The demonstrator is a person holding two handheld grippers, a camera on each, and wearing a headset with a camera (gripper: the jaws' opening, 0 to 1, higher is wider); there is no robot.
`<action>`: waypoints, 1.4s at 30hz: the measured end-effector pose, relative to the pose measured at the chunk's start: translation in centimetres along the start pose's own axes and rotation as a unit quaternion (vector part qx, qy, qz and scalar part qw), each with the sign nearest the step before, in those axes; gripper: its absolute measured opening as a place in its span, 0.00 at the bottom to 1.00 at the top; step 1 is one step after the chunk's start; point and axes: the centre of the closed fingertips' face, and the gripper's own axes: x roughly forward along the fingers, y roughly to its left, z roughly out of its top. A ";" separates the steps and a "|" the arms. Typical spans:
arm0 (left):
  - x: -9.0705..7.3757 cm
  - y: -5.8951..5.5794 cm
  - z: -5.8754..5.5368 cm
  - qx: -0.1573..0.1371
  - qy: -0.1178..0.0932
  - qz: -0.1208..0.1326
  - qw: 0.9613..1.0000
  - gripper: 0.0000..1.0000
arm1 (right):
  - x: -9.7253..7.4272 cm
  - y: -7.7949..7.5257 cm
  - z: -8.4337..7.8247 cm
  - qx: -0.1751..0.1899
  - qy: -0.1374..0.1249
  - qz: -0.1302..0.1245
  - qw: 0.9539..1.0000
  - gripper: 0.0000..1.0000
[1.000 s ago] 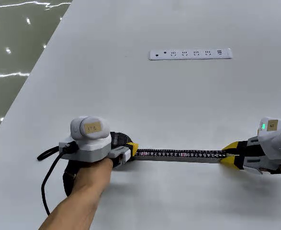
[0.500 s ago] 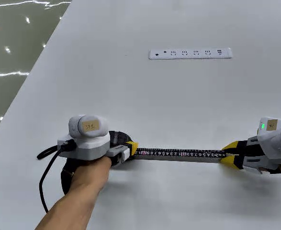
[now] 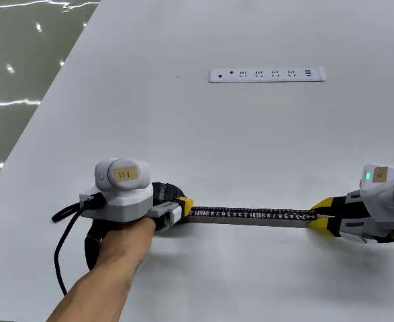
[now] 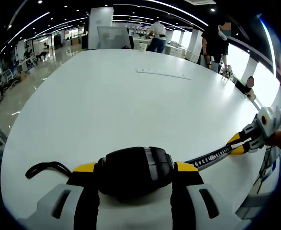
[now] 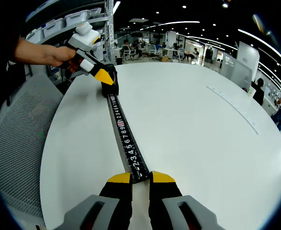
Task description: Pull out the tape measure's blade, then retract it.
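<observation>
A black tape measure case sits between the yellow-tipped jaws of my left gripper, which is shut on it; in the head view the case is at the lower left under my left gripper. The black blade with white numerals runs flat over the white table to the right. My right gripper is shut on the blade's tip. In the right gripper view the blade stretches from my right gripper toward the left gripper.
A white power strip lies at the far side of the white table. The table's left edge borders a glossy floor. A black cord trails from my left gripper. People stand beyond the table's far end.
The left gripper and the case have drifted slightly left and up. The right gripper and the blade's length look unchanged.
</observation>
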 end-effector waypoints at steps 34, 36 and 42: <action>0.0 0.0 -0.1 -0.003 0.002 -0.005 1.000 0.55 | 1.4 1.0 1.7 -0.011 0.000 0.009 1.000 0.09; 0.0 0.0 -0.1 -0.002 0.002 -0.005 1.000 0.55 | 1.5 1.0 1.7 -0.012 0.000 0.009 1.000 0.09; 0.0 0.0 -0.1 -0.001 0.002 -0.005 1.000 0.55 | 1.6 0.7 1.6 -0.014 0.001 0.009 1.000 0.09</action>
